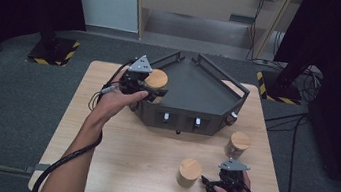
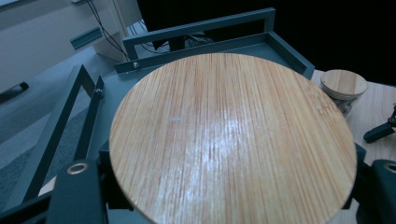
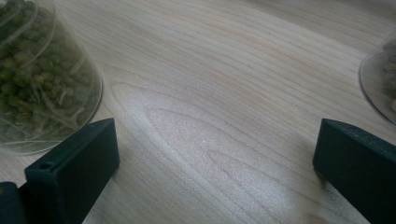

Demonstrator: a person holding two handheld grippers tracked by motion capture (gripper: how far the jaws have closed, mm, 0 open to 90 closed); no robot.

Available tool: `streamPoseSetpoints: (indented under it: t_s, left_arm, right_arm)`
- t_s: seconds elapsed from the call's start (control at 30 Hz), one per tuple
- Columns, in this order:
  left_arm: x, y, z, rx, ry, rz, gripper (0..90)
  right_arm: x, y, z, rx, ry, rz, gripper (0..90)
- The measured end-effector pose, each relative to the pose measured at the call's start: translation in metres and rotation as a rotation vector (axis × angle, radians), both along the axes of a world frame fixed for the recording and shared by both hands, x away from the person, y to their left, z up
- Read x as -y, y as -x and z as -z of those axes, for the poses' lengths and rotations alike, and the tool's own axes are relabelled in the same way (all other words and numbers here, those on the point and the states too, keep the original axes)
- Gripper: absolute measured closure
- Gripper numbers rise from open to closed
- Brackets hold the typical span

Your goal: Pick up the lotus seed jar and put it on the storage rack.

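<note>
High view: left gripper [image 1: 151, 91] grips a jar [image 1: 156, 80] at the tray's [image 1: 218, 100] edge; lower it level. Right gripper [image 1: 210, 184] rests open.

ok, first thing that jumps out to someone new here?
The left tool holds a wooden-lidded jar at the left edge of the dark angular tray; its lid looms large in the left gripper view. Two more lidded jars stand on the table, one just left of the open right tool, one behind it.
</note>
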State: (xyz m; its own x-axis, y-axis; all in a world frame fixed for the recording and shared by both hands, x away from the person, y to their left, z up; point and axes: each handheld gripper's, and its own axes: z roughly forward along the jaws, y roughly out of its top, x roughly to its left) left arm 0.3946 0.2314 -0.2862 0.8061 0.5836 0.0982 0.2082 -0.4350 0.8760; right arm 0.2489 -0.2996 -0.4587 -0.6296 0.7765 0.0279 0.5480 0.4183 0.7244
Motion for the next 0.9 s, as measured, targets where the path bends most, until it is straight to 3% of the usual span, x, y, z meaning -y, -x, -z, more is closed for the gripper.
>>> streamPoseSetpoints:
  t_s: [0.47, 0.9]
  left_arm:
    - [0.015, -0.027, 0.005, -0.002, -0.01, 0.017, 24.5]
    - [0.022, -0.036, 0.01, -0.012, -0.022, 0.017, 24.5]
  right_arm:
    - [0.0, 0.0, 0.0, 0.0, -0.001, 0.001, 0.3]
    - [0.0, 0.0, 0.0, 0.001, 0.0, 0.001, 0.3]
